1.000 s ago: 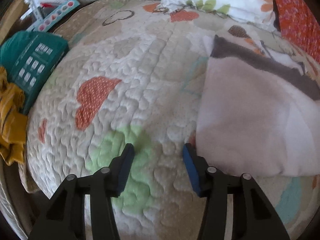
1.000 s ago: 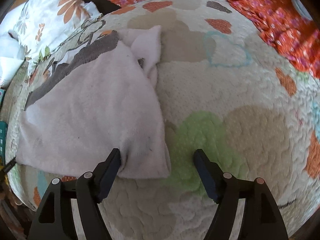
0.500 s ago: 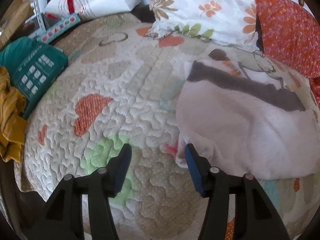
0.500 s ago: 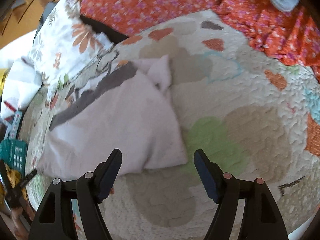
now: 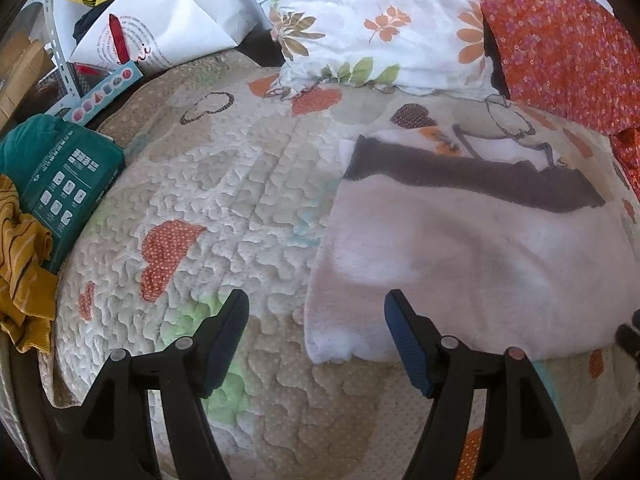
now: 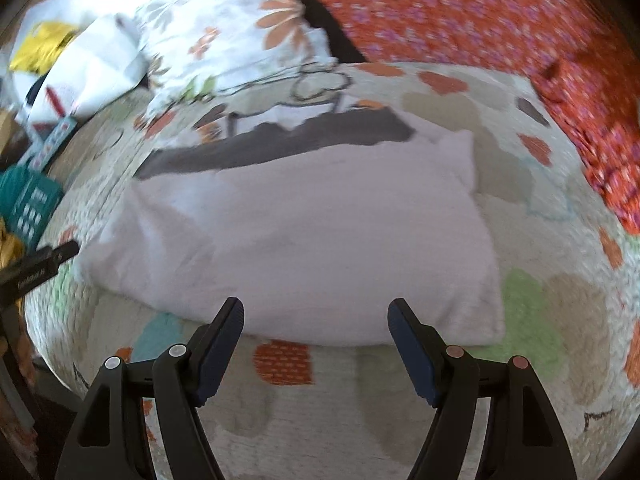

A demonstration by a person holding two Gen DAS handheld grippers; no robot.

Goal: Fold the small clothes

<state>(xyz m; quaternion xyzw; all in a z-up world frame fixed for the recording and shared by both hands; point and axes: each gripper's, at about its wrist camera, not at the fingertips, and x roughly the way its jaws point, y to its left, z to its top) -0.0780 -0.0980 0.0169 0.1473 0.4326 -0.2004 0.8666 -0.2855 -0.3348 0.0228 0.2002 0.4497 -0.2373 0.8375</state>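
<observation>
Quilt is bearing a folded garment ahead of both grippers' wide, empty jaws, the left having just been opening, suggesting regrasping its near edge next.

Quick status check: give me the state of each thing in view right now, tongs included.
Left tongs: open, jaws just been opening, nothing gripped, over the garment's near left corner.
Right tongs: open, empty, at the garment's near edge.
White garment: folded over, lying flat on the quilt, grey band at its far edge.
Quilt: spread out under the garment.
Floral pillow: lying beyond the garment.
</observation>
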